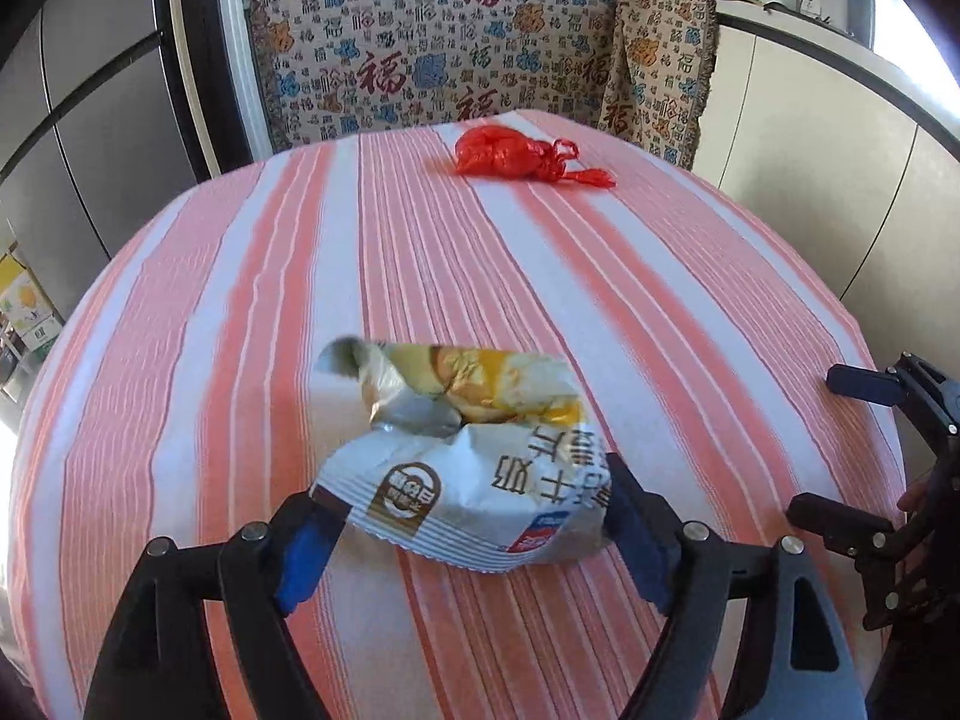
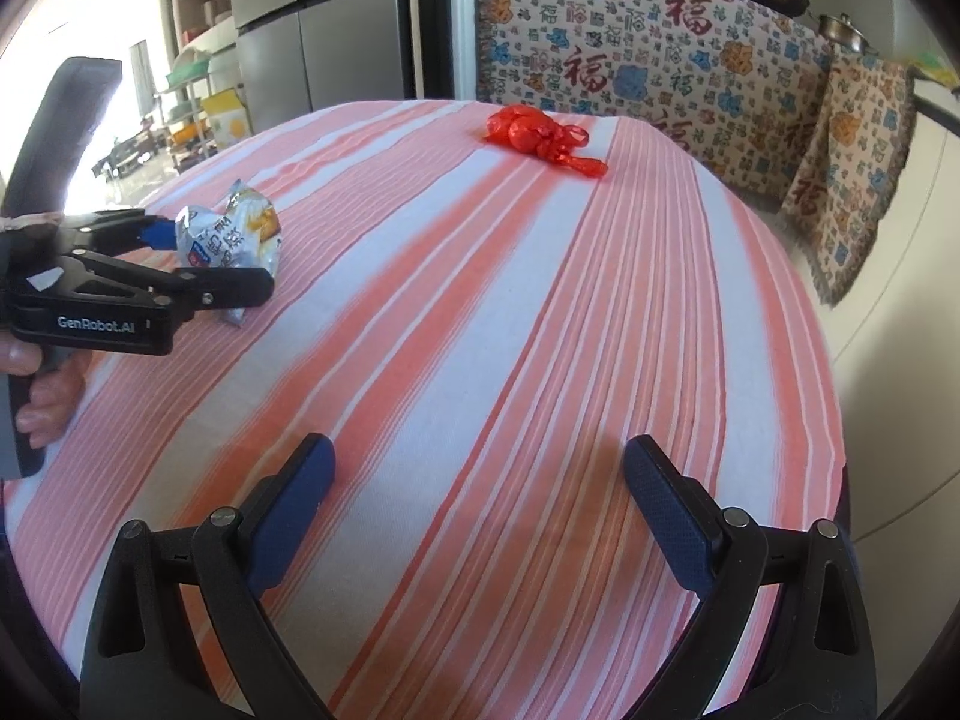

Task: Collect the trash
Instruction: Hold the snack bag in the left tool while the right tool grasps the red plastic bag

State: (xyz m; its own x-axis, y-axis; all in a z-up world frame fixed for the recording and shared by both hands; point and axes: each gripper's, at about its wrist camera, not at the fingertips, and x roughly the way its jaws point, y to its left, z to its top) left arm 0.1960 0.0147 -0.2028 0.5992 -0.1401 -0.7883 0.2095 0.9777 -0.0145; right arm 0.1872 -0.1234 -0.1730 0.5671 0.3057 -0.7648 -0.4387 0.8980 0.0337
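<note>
A crumpled white and yellow snack wrapper (image 1: 462, 450) lies on the striped table, between the fingers of my left gripper (image 1: 474, 522). The jaws stand wide, one finger at each side of the wrapper's near end, touching or nearly touching it. The wrapper also shows in the right wrist view (image 2: 231, 234), with the left gripper (image 2: 204, 264) around it. A knotted red plastic bag (image 1: 516, 156) lies at the table's far side; it also shows in the right wrist view (image 2: 540, 135). My right gripper (image 2: 477, 480) is open and empty over the near table; it also shows at the right edge of the left wrist view (image 1: 840, 450).
The round table wears a red and white striped cloth (image 1: 660, 312). A patterned cloth (image 1: 432, 54) covers a seat behind it. A grey fridge (image 2: 324, 30) stands at the back left, white cabinets (image 1: 810, 138) to the right.
</note>
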